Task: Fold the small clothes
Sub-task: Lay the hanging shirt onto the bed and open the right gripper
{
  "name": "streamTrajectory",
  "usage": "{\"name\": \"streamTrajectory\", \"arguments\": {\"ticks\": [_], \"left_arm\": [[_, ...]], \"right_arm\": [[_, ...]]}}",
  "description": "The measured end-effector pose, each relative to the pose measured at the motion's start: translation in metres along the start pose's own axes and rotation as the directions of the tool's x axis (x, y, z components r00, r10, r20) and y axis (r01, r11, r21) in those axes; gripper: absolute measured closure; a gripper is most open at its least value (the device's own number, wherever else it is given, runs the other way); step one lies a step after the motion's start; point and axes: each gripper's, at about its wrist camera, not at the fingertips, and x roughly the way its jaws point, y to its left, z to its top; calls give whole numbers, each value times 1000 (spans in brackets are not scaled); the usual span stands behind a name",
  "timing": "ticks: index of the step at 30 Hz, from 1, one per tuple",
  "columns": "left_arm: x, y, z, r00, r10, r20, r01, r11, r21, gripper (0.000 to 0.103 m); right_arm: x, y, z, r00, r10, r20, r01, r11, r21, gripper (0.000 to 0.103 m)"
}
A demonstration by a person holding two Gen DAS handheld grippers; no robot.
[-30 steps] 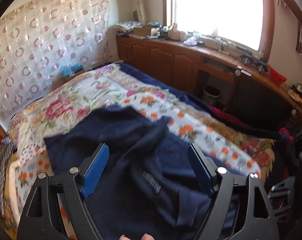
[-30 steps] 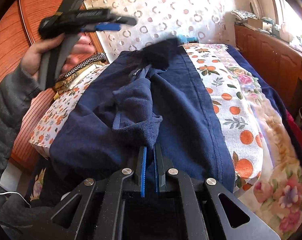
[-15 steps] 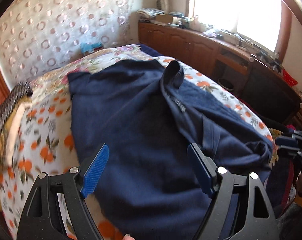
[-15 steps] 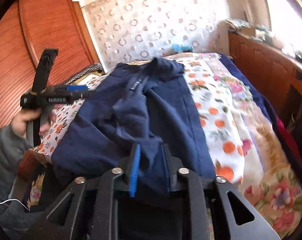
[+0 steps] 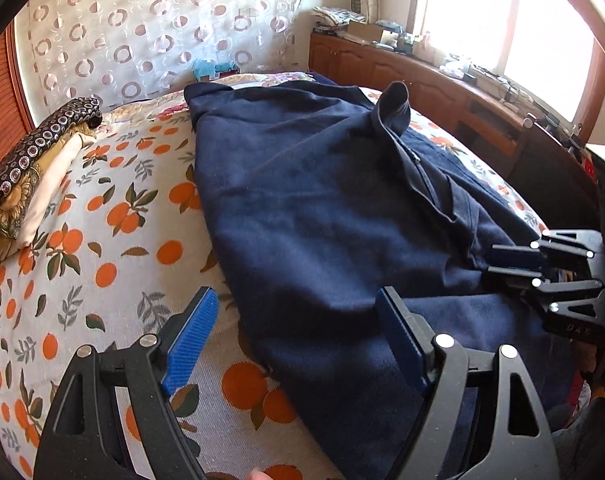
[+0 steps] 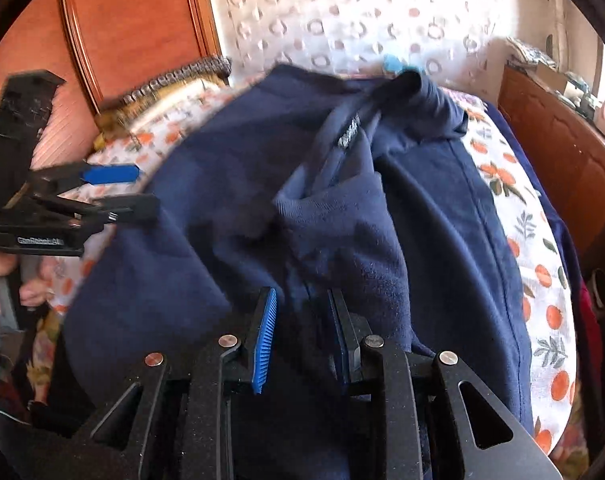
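a dark blue garment (image 5: 322, 208) lay spread across the bed (image 5: 102, 248) on its orange-print cover. the left claw (image 5: 298, 336) stood wide over the garment's near edge. the right claw (image 6: 302, 336) was partly apart, with cloth bunched between its pads.

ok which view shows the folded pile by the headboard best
The left wrist view: the folded pile sits sharp and unobstructed at the bed's left edge, patterned cloth on top. The right wrist view shows only a blurred strip of it behind the navy garment.
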Motion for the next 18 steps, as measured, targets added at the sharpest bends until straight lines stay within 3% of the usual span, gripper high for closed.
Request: {"name": "streamTrajectory", "arguments": {"ticks": [2, 3, 4, 12, 18], "left_arm": [[2, -1, -1, 1000, -7, 0, 7, 1000, -3, 21], [3, -1, -1, 1000, -11, 0, 11, 1000, -4, 21], [4, -3, -1, 1000, -13, 1, 13, 1000, -5, 21], [-2, -8, 5, 999, -25, 20, 25, 1000, 2, 21], [-3, -13, 13, 999, -40, 35, 40, 999, 13, 21]], "right_arm": [[1, 0, 4, 1000, -19, -4, 19, 1000, -11, 81], [1, 1, 4, 999, -40, -6, 40, 999, -17, 99], [-2, -1, 3, 998, -55, -3, 55, 998, -15, 100], [-80, -53, -21, 982, -133, 136, 113, 983, 147, 101], [-96, -88, -53, 981, -179, 74, 157, 959, 235, 101]]}}
